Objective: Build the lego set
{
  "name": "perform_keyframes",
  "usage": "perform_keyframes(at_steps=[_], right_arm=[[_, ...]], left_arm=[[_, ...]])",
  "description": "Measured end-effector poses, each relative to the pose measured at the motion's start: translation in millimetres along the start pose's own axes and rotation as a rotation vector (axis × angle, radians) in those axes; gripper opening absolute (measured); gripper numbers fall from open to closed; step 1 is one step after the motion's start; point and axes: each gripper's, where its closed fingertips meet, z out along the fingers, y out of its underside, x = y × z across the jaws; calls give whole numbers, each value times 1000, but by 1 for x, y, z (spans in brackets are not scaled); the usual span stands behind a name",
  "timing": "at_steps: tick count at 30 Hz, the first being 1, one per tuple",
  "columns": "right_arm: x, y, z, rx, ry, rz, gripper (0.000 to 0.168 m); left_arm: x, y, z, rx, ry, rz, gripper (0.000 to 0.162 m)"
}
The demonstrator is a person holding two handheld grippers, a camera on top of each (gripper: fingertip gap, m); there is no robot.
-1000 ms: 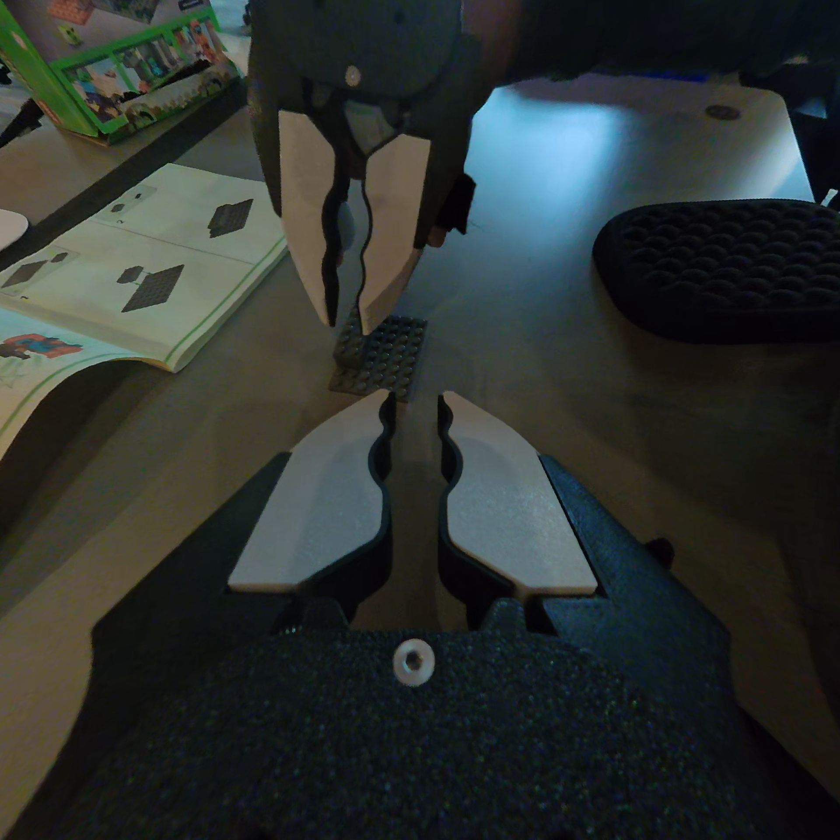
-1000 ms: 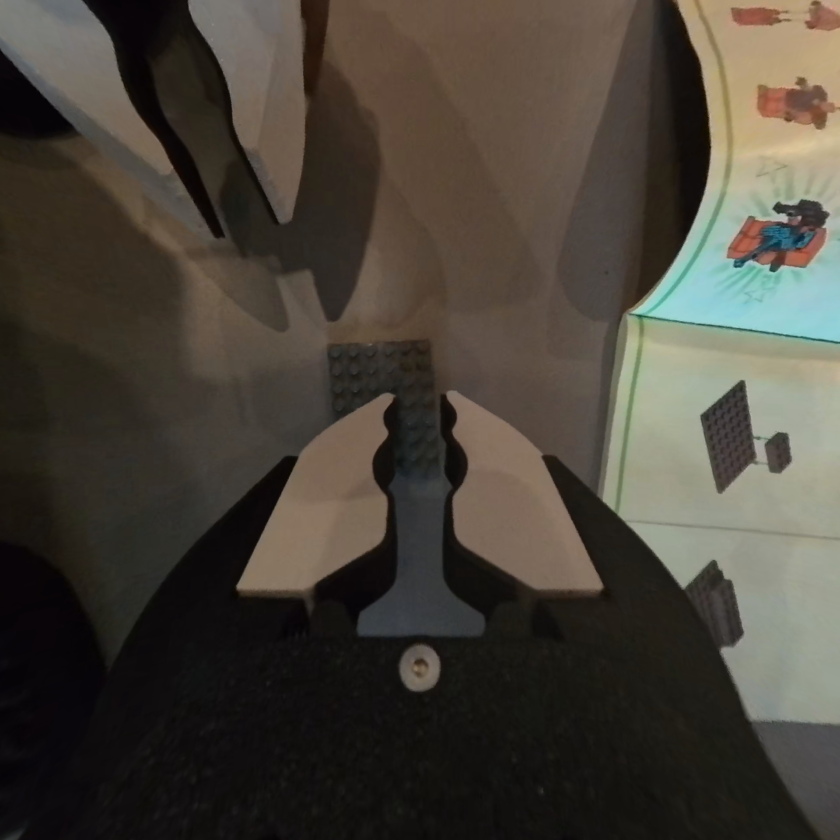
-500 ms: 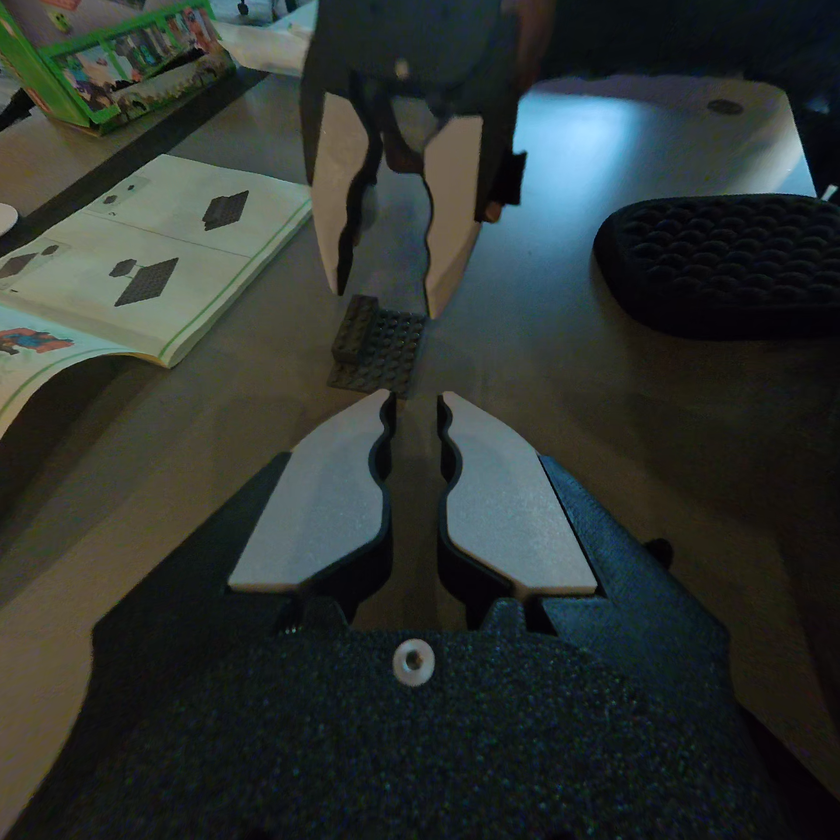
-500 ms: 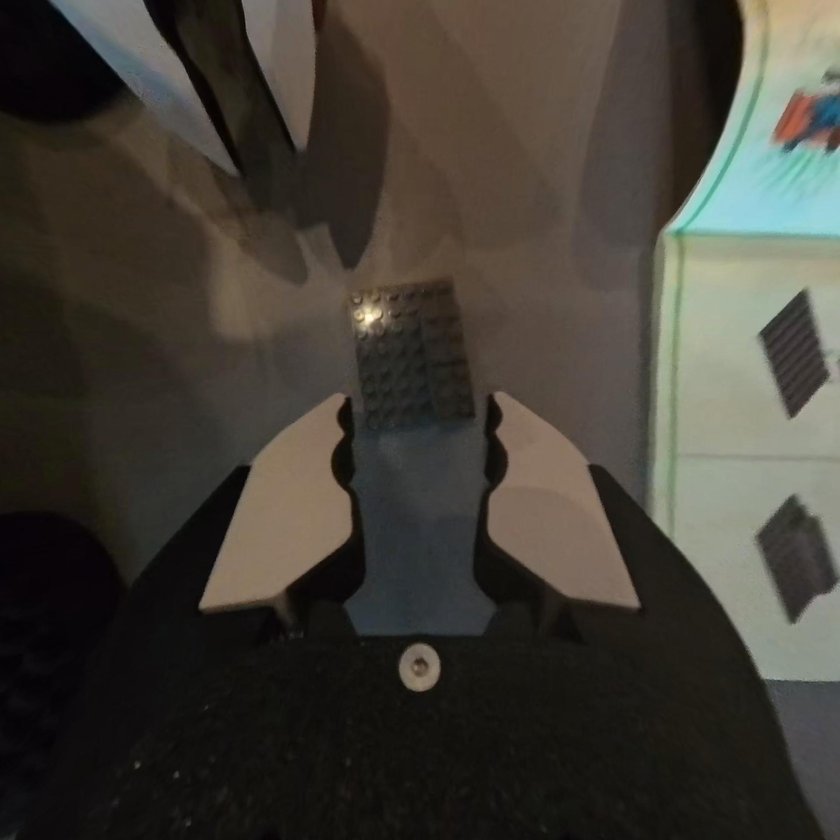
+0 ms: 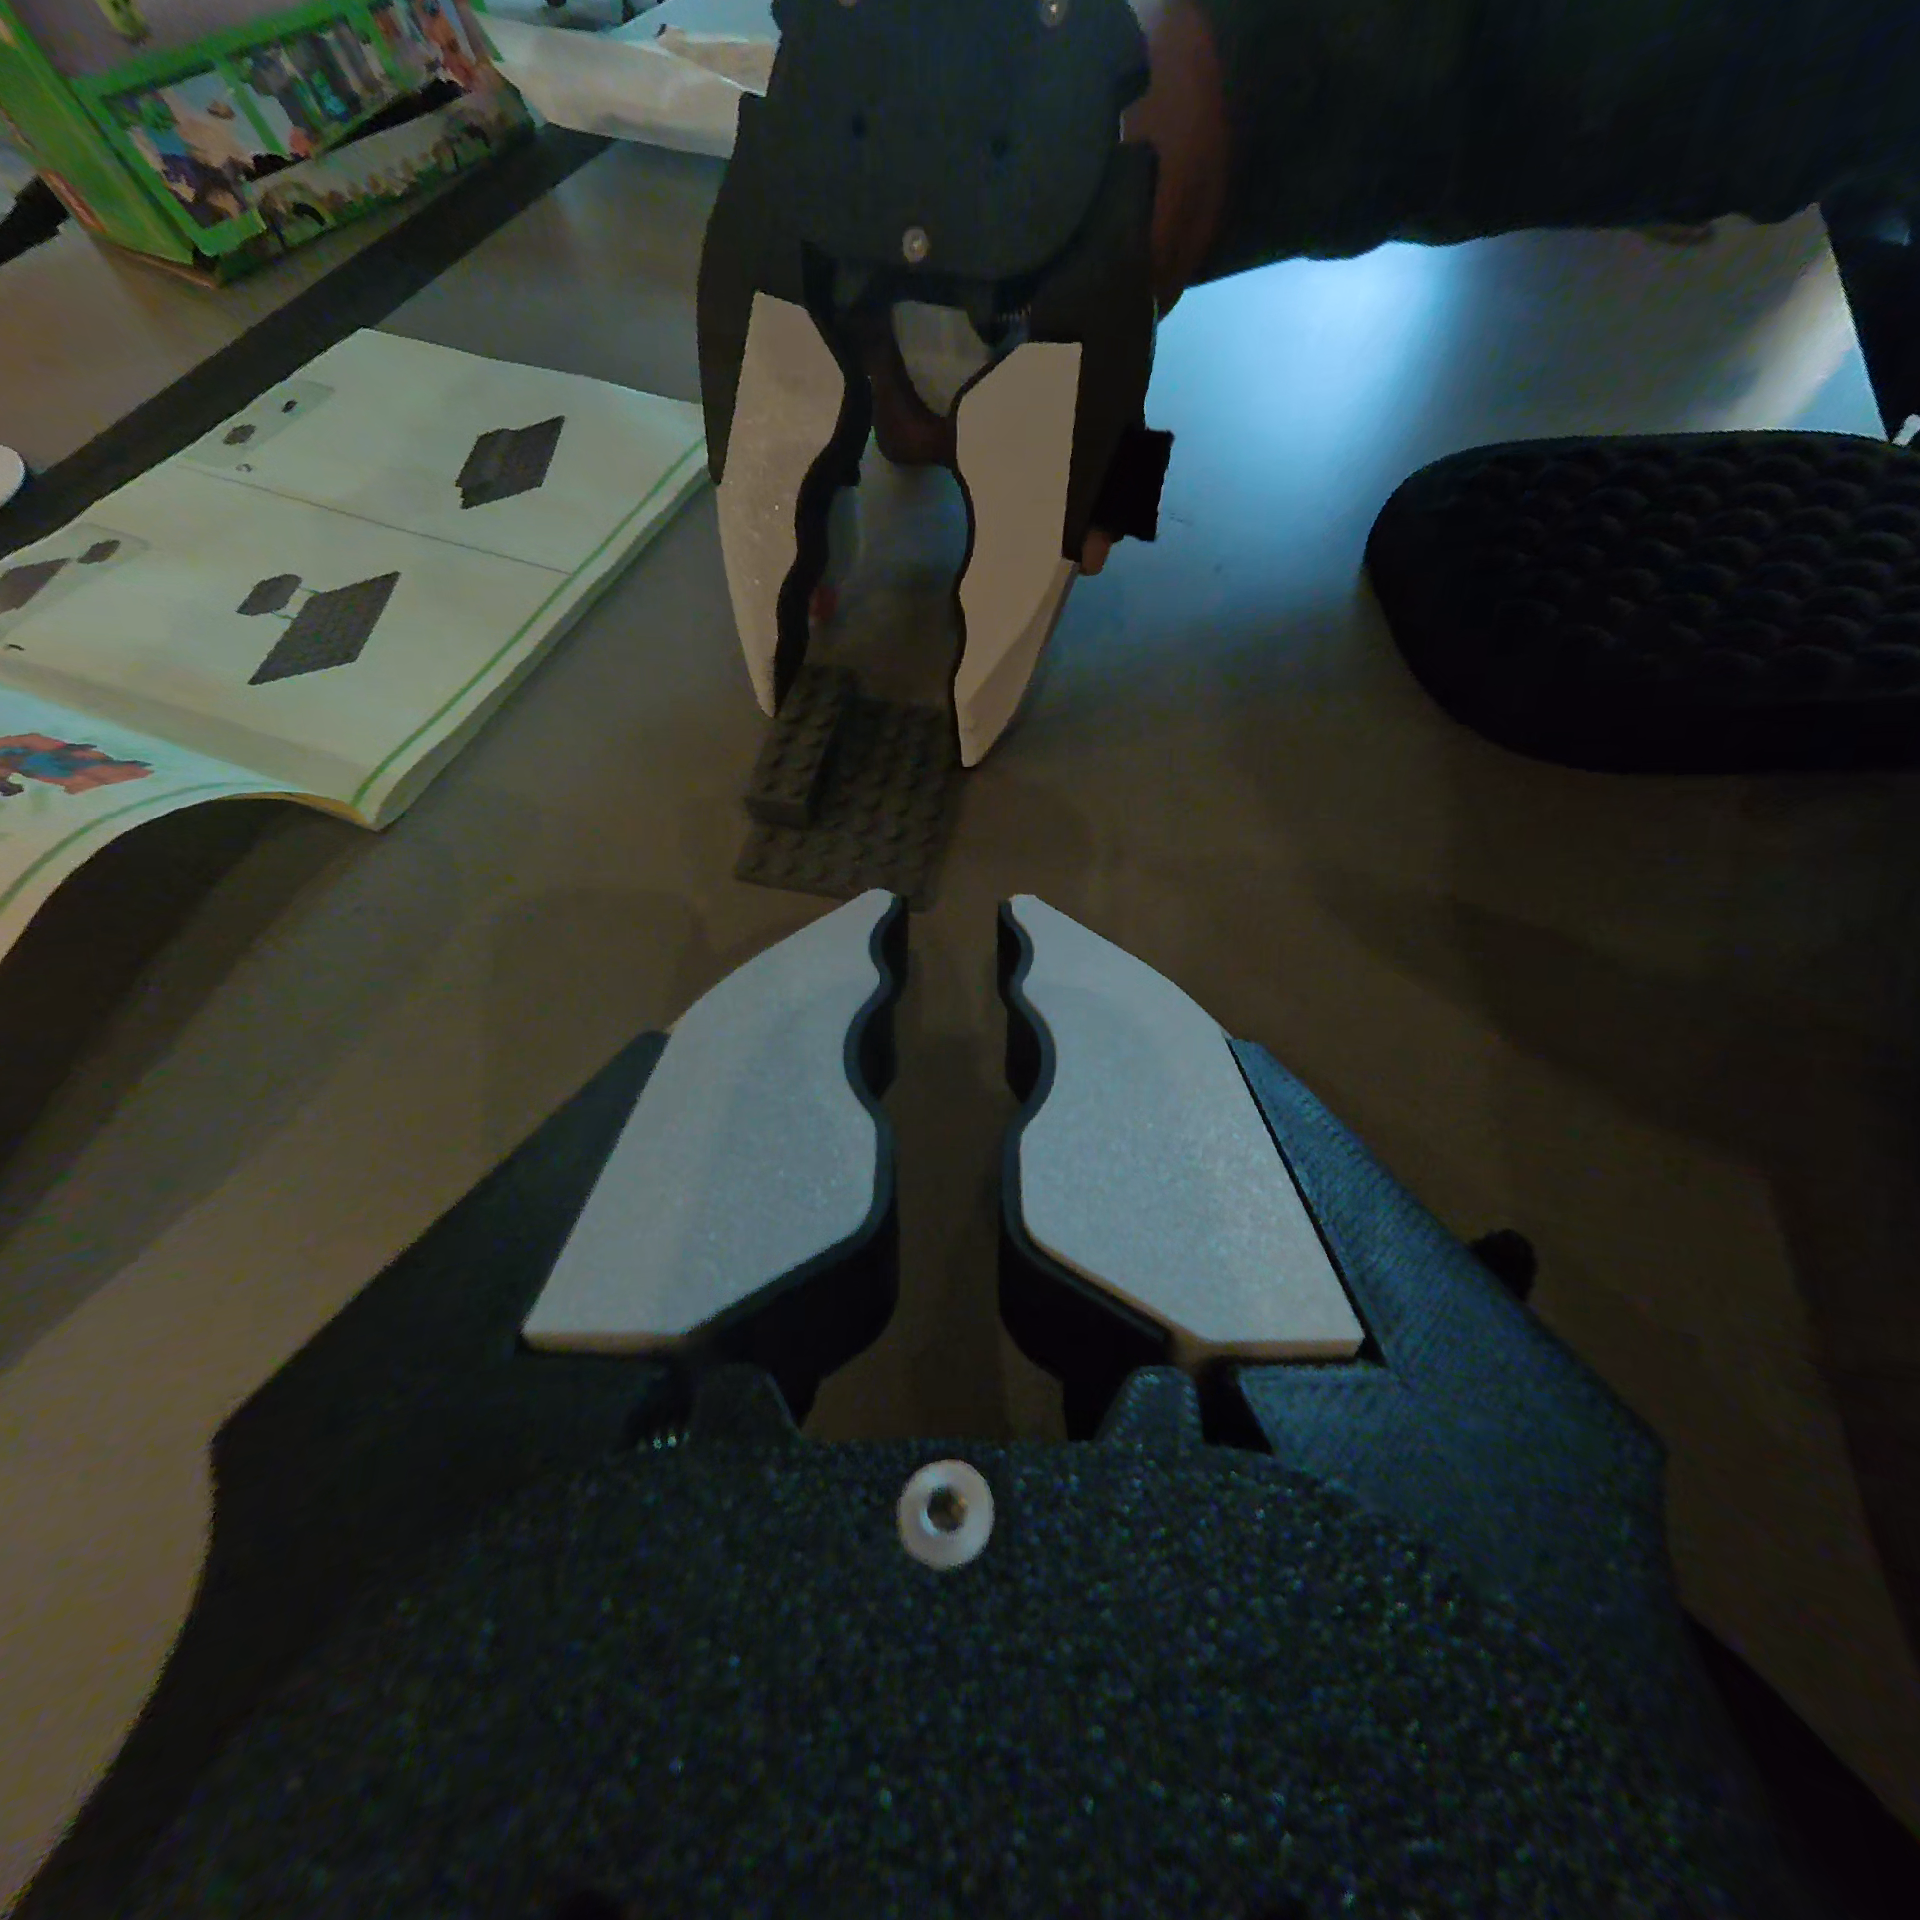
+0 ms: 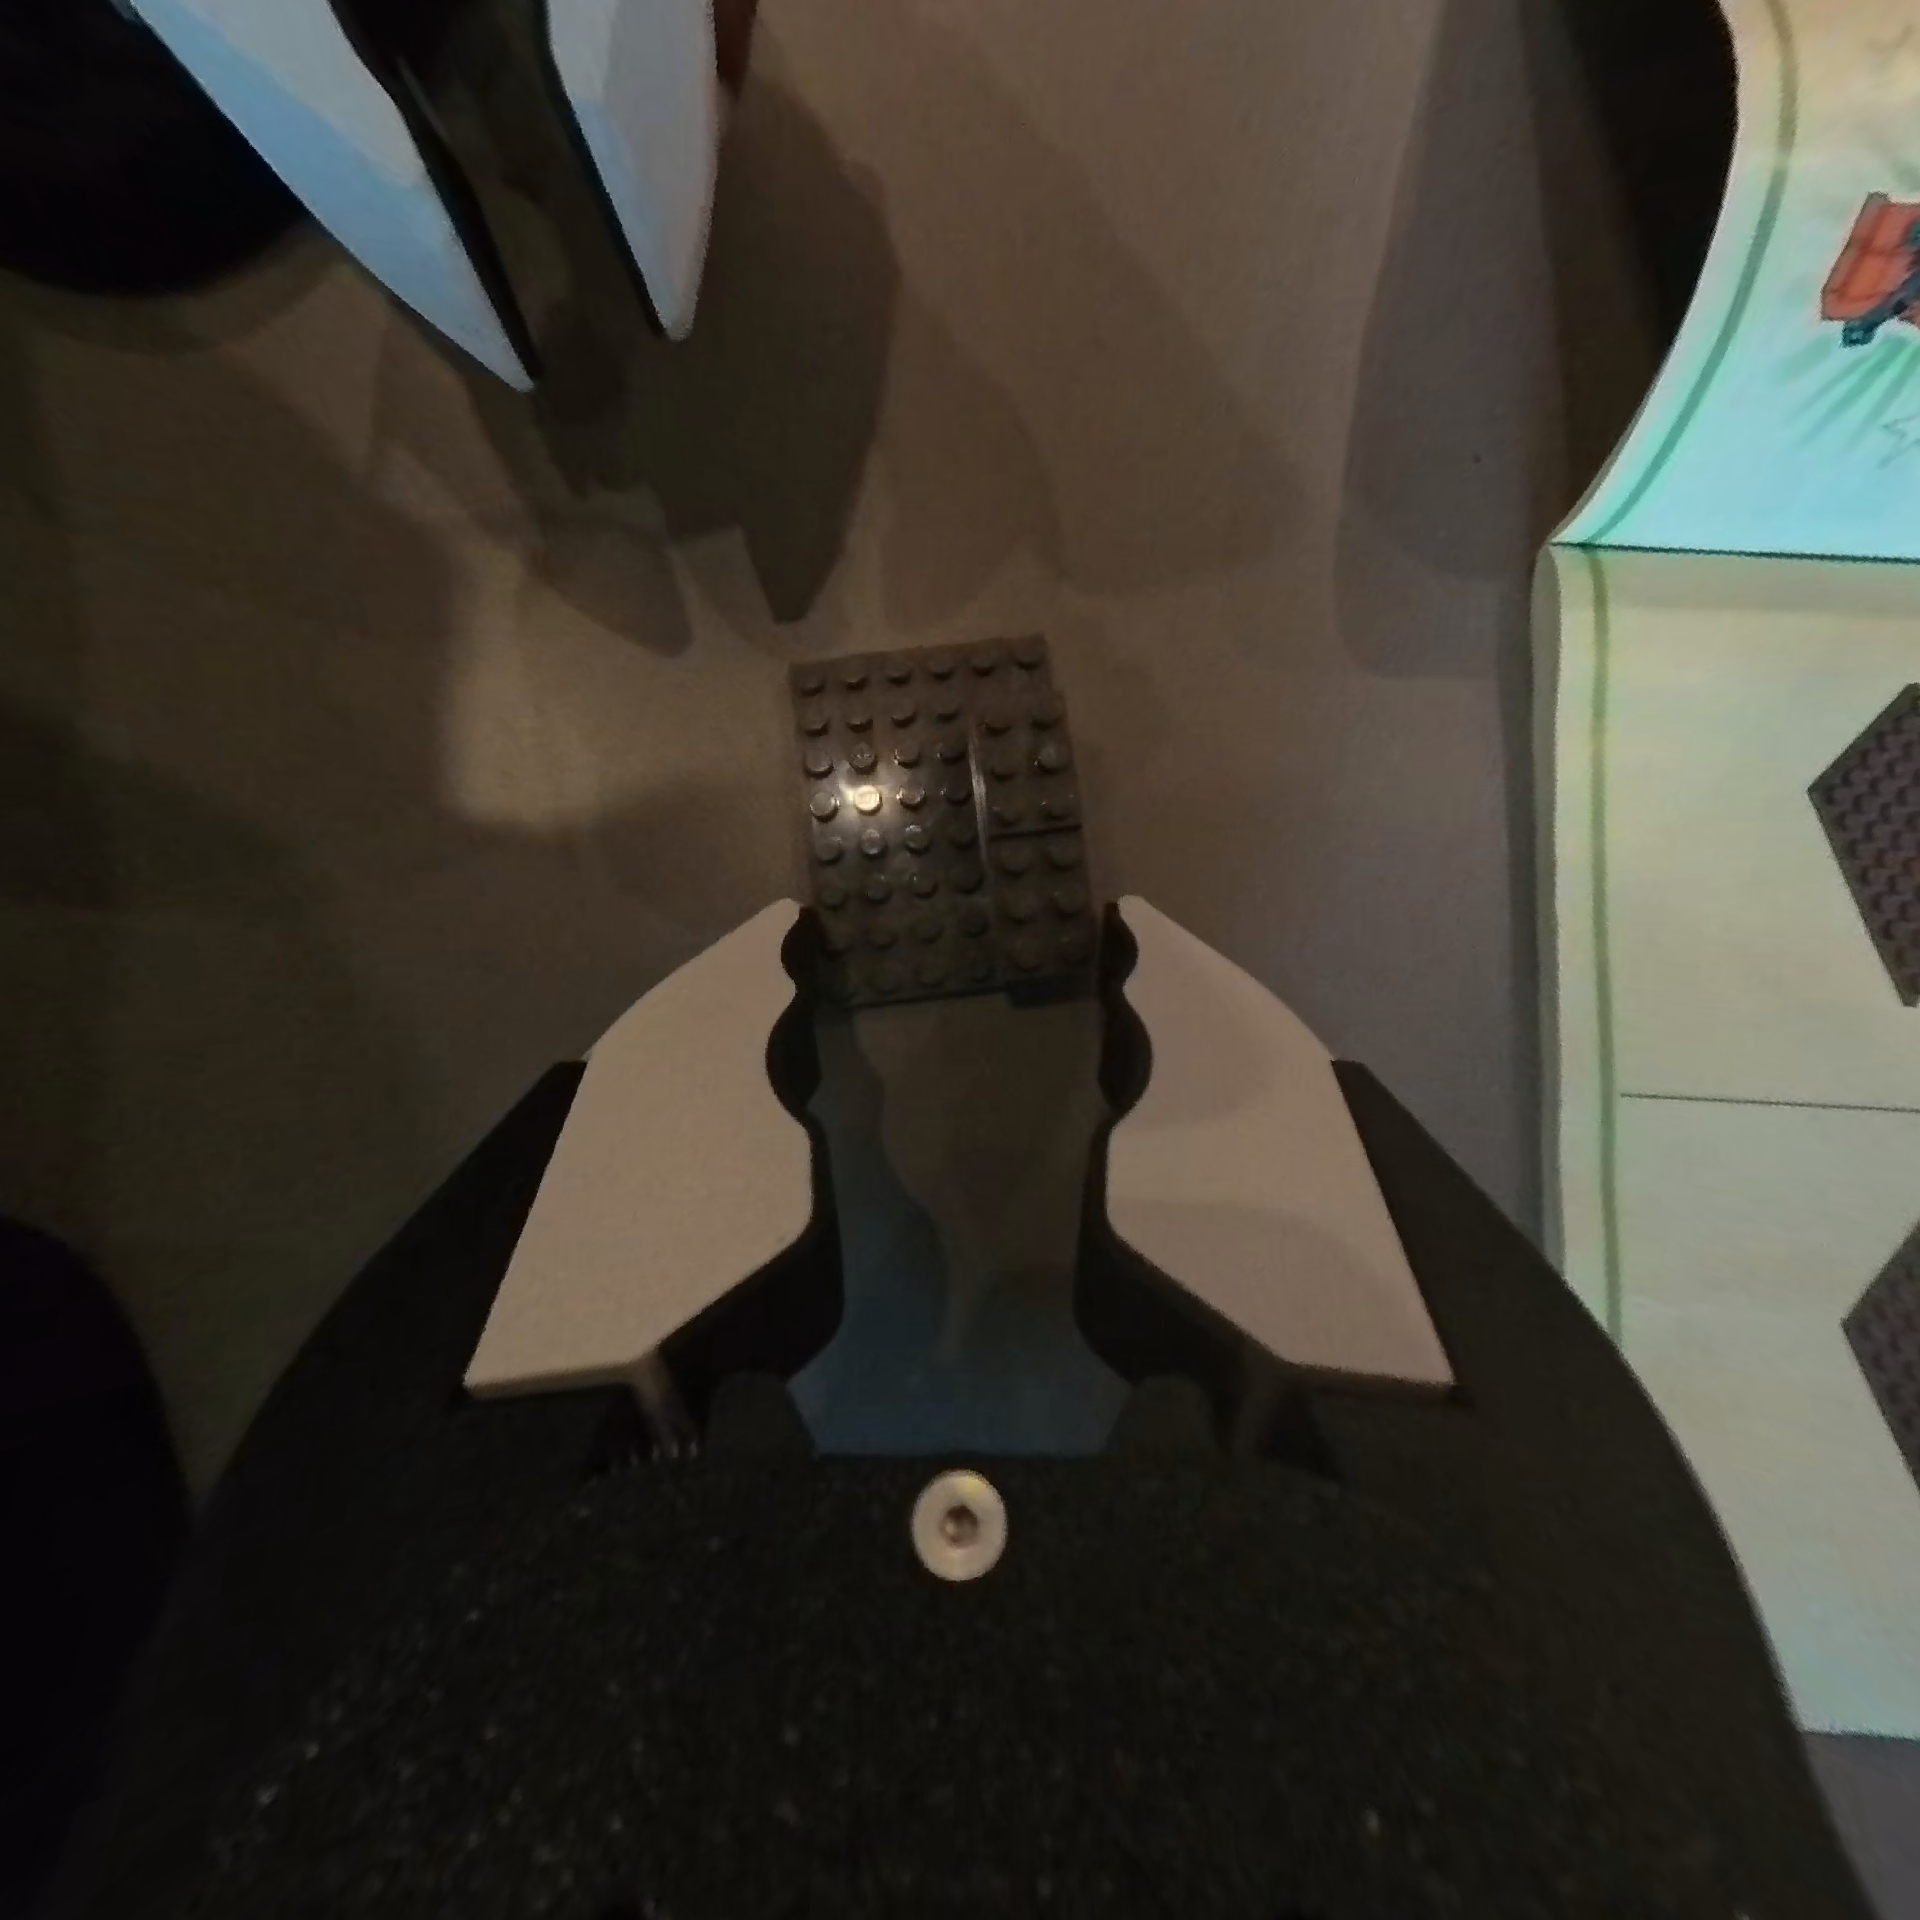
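Grey tabletop, bare around a dark studded plate at centre, with an open instruction booklet off to one side and a black textured pad to the other. Right gripper spread wide over the plate's near end, pinching nothing. Left gripper parted by a narrow gap, empty, tips just short of the plate's edge.
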Motion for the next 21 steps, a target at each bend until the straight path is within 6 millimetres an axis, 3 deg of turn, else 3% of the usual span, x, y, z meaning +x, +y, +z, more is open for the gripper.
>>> perform_keyframes(at_steps=[10, 21], right_arm=[[-7, -9, -11, 68, 28, 28, 51], [-29, -34, -47, 193, 108, -18, 50]], left_arm=[[-8, 5, 4, -24, -21, -55, 20], [-1, -20, 9, 51, 141, -333, 35]])
